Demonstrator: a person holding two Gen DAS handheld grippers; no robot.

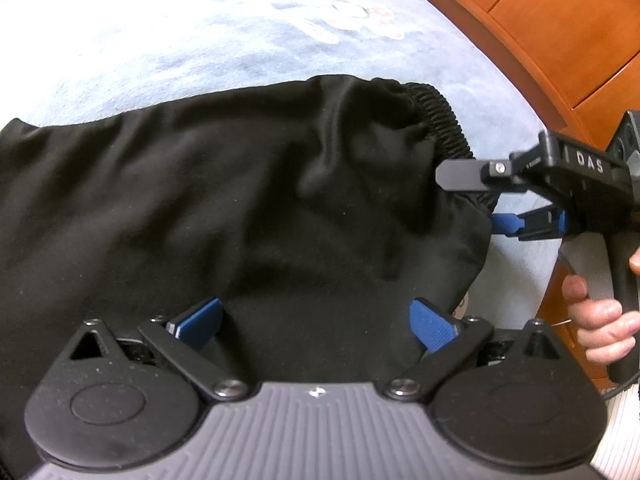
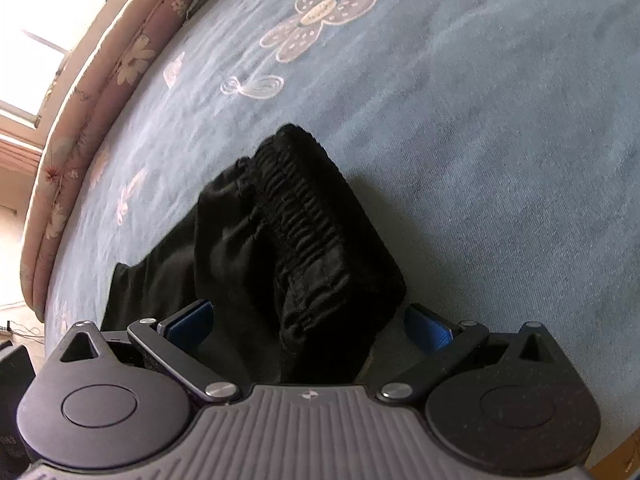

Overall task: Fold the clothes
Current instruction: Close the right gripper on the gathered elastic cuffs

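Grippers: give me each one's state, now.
Left gripper: open, over the black garment, holding nothing.
Right gripper: open, straddling the garment's elastic waistband.

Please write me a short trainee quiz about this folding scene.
1. True or false: the black garment lies on a blue bedspread.
2. Which part of the garment is nearest the right hand-held gripper? A) a button row B) the elastic waistband C) a hood
3. Fill in: the left hand-held gripper has its jaws ____ over the fabric.

Key: 1 true; 2 B; 3 open.
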